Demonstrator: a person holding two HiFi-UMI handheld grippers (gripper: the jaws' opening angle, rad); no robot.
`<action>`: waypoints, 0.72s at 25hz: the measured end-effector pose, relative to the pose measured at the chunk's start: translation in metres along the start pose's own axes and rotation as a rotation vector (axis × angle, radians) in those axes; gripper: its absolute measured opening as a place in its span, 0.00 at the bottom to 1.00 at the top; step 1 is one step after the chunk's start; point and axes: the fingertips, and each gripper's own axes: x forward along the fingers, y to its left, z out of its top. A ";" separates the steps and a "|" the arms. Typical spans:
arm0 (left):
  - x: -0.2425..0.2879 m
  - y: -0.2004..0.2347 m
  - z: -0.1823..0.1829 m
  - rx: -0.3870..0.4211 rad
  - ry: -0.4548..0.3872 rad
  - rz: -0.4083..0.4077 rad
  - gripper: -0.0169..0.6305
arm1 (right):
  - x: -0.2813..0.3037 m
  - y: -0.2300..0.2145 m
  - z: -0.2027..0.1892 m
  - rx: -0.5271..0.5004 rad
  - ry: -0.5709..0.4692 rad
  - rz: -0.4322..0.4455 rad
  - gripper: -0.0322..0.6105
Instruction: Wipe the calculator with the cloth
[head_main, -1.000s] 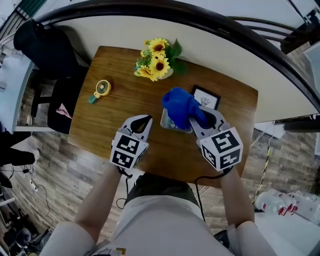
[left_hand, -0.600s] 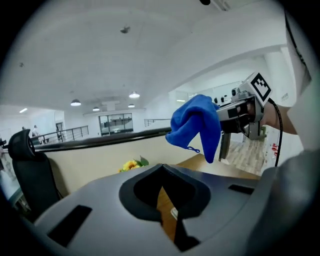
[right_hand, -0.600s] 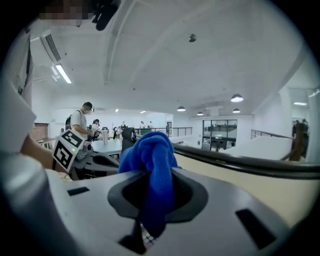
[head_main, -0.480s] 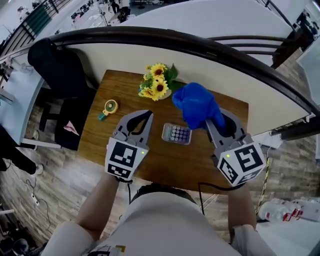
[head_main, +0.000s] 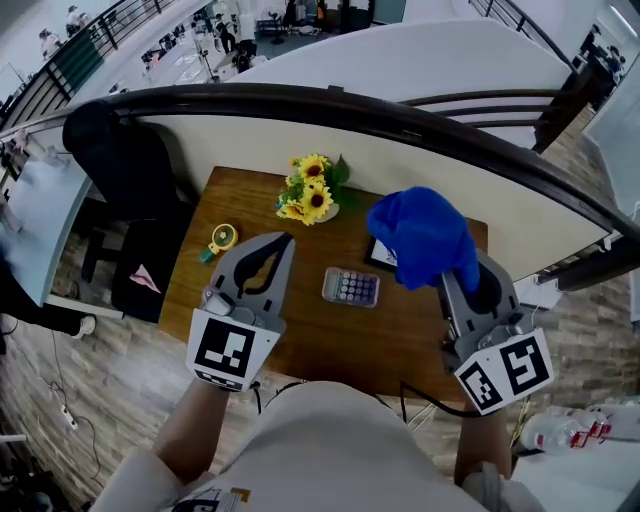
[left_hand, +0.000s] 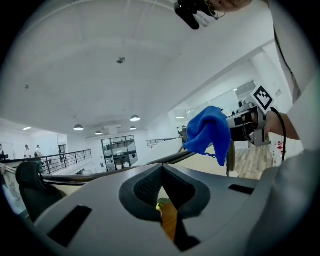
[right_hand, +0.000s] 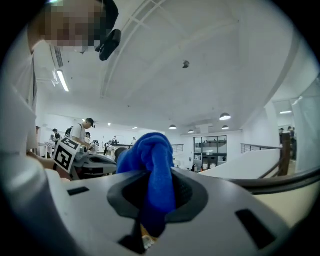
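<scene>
The small grey calculator (head_main: 350, 288) lies flat in the middle of the wooden table (head_main: 400, 340), uncovered. My right gripper (head_main: 458, 268) is raised well above the table's right side and is shut on the bunched blue cloth (head_main: 424, 238), which hangs clear of the calculator. In the right gripper view the cloth (right_hand: 152, 167) fills the gap between the jaws of the right gripper (right_hand: 150, 176). My left gripper (head_main: 278, 244) hovers left of the calculator, shut with nothing in it. The left gripper (left_hand: 161, 168) points upward in its own view, past the cloth (left_hand: 207, 132).
A sunflower bunch (head_main: 312, 197) stands at the table's far edge. A small yellow fan (head_main: 220, 240) lies at the left. A framed picture (head_main: 380, 253) is partly hidden behind the cloth. A black chair (head_main: 125, 160) stands to the left, and a dark curved railing (head_main: 400, 108) runs beyond.
The right gripper has lifted the cloth off the calculator and carried it up and to the right. Both grippers have risen and drawn back toward me; the calculator now lies bare.
</scene>
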 end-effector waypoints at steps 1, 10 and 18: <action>-0.003 -0.002 0.003 -0.001 -0.007 -0.002 0.03 | -0.004 0.000 0.002 -0.005 -0.002 -0.005 0.16; -0.024 -0.027 0.006 0.052 -0.015 -0.047 0.03 | -0.036 0.016 -0.012 0.016 0.044 -0.002 0.16; -0.024 -0.040 -0.003 0.012 0.024 -0.069 0.03 | -0.041 0.020 -0.033 0.048 0.096 0.010 0.16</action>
